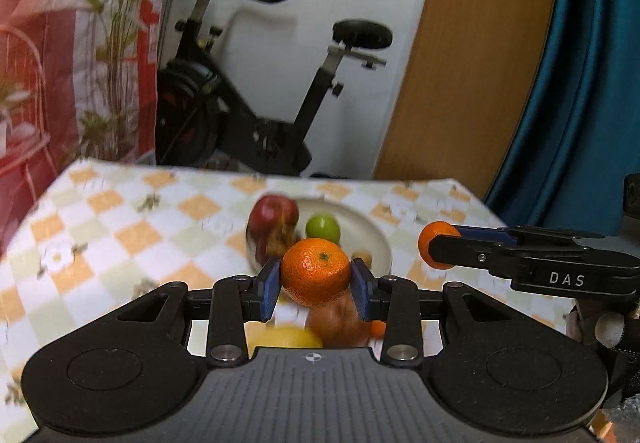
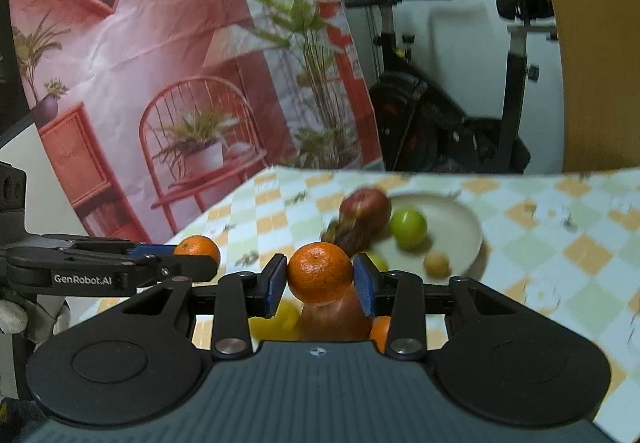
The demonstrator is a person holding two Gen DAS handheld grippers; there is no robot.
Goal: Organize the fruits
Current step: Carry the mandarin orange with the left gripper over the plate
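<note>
two grippers are up above the desk [image 1: 120,211], each with its blue-padded fingers clamped on a mandarin. the left gripper [image 1: 316,279] pinches its mandarin [image 1: 315,270] by the sides, stem scar facing up and toward the camera, just short of the plate [image 1: 372,239]. the right gripper [image 2: 320,279] squeezes a second mandarin [image 2: 320,272] the same way, also on the near side of the plate; from the left wrist view this fruit shows at the fingertips of the right gripper, to the right of the plate.

the plate is pale and round, sitting on the checked orange-and-green cloth. on it lie a red apple [image 1: 274,213] at the far left rim, a green round fruit [image 1: 323,227] just right of the apple, a dark brownish fruit [image 2: 348,233] in front of the apple, and a small tan fruit [image 2: 437,264] near the front rim. it is all rather blurred.

nearer than the plate, under the fingers, more fruit lies on the cloth: a yellow one [image 1: 286,337], a reddish-brown one [image 1: 340,321] beside it, and a sliver of another orange one [image 2: 381,331].

beyond the desk, past the plate, stands an exercise bike [image 1: 240,99].
</note>
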